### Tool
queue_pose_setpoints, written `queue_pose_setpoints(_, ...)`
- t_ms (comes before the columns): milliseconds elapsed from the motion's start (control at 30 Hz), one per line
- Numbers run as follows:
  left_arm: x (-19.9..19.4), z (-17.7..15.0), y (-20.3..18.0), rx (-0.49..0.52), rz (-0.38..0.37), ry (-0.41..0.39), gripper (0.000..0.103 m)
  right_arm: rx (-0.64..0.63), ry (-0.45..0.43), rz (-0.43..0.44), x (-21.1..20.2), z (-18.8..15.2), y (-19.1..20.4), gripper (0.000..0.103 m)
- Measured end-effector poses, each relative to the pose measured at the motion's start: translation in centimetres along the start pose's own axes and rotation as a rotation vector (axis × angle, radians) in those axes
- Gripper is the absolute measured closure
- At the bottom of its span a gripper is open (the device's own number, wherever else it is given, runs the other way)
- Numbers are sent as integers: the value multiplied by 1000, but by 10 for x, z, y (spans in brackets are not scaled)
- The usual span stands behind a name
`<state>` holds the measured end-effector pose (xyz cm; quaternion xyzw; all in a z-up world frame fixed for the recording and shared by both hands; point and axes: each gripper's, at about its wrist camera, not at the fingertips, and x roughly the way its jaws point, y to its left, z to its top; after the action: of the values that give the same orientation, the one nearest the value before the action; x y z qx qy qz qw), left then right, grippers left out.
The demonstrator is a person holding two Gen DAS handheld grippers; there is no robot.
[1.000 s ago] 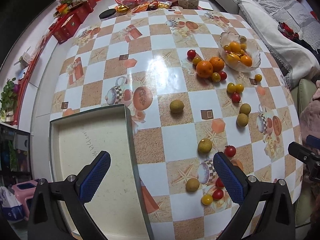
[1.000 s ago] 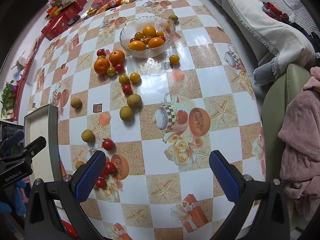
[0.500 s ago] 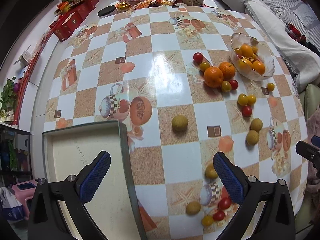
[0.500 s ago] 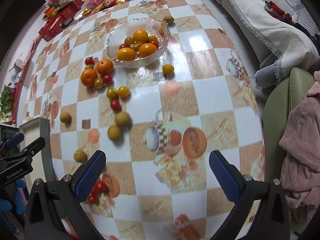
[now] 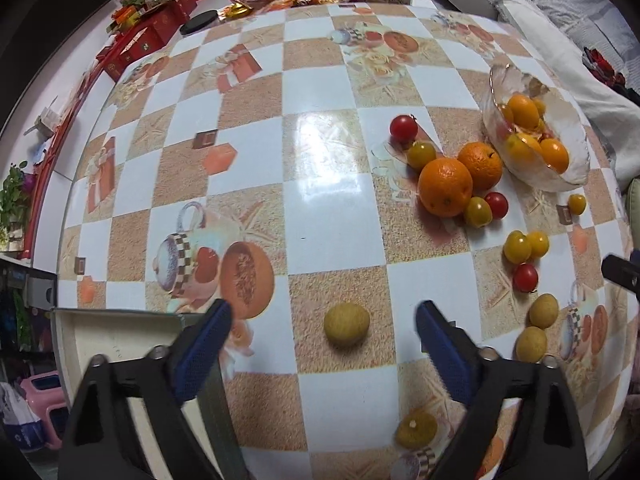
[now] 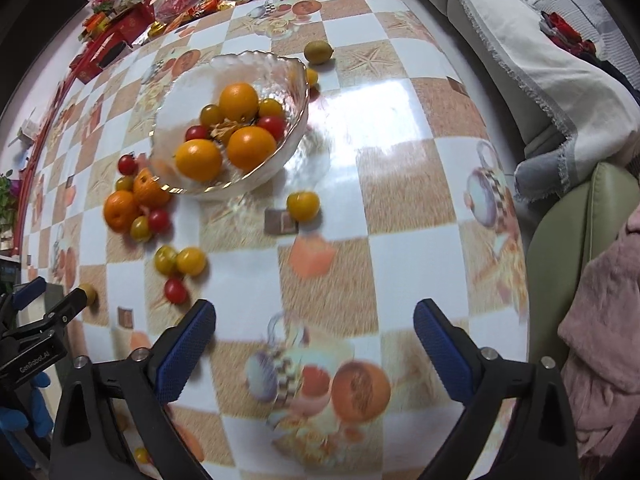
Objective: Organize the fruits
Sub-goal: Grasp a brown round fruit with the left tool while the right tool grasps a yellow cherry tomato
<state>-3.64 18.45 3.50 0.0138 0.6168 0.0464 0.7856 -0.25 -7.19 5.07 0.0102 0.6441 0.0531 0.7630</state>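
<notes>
1. Left wrist view: your sorting is only partly done. The glass bowl (image 5: pixel 560 176) at the far right already holds oranges and small tomatoes, but most fruit lies loose on the checked surface (image 5: pixel 328 168): two oranges (image 5: pixel 446 186) touching each other just beside the bowl, red and yellow cherry tomatoes (image 5: pixel 520 246) scattered near them, and several yellow-green round fruits nearer you. A shallow tray (image 5: pixel 120 334) at your lower left shows no fruit in the part you can see.

2. Same view: your left tongs (image 5: pixel 322 330) are released and wide, their jaws having just been closing a little. One yellow-green fruit (image 5: pixel 346 324) lies on the surface in the gap between the blue pads (image 5: pixel 202 346), touching neither. It looks like the next pick.

3. Right wrist view: the bowl (image 6: pixel 296 92) sits far ahead with its oranges and tomatoes; a lone yellow tomato (image 6: pixel 303 205) rests just beside it, a greenish fruit (image 6: pixel 318 52) beyond it, and the loose cluster spreads to the left.

4. Same view: your right tongs (image 6: pixel 314 334) are also released, jaws having just been narrowing slightly, with nothing between them but printed surface. They hold and touch no fruit.
</notes>
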Motion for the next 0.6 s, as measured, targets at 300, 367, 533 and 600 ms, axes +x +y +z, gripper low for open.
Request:
queue_pose_setpoints(300,23,6,-6,1,18,1,25,-55,-12,11,37,25,6,29)
queue_pose_setpoints(367,25,5,-5,-13,3,1,29,-89,-37,-9,38,29,13,29)
queue_pose_setpoints(533,23,3,-2,-40,-8,-11,43,-141,-84,-20,42,39,28,46)
queue_pose_setpoints(600,22,2,-2,-42,-18,-9,50,-154,-99,-20,41,41,32,61)
